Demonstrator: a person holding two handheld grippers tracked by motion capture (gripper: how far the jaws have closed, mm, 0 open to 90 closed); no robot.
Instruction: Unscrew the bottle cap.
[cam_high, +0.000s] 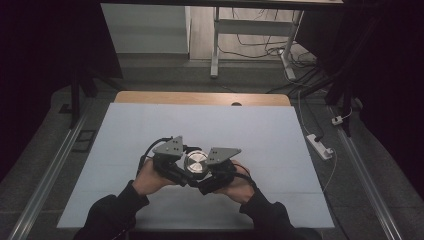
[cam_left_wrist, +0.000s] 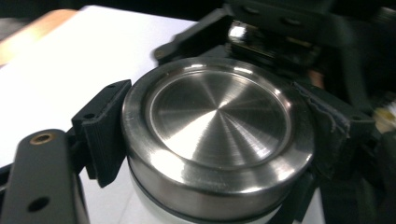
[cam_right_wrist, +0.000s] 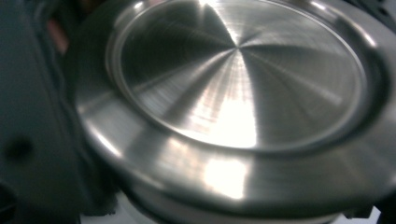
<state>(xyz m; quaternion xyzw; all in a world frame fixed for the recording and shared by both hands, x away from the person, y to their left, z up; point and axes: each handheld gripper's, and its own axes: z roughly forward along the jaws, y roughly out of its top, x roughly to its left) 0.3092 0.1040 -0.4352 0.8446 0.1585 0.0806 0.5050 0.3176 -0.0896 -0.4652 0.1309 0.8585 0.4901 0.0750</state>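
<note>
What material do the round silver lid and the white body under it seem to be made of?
Round silver lid: probably brushed steel; fine radial lines and bright highlights fan from its centre. White body under it: perhaps plastic or coated metal; too little shows to tell.

A pale sheet (cam_high: 210, 130) covers the tabletop under and around the fingers, stretching well beyond them on every side. Past it, far from the fingers, a strip of bare wooden tabletop (cam_high: 200, 98) shows along the back edge. Farther off still, a white table frame (cam_high: 250, 35) stands on the grey floor (cam_high: 380, 170), with dark cables (cam_high: 260, 47) trailing beneath it. A white power strip (cam_high: 320, 146) lies on the floor well off to the right of the fingers.
</note>
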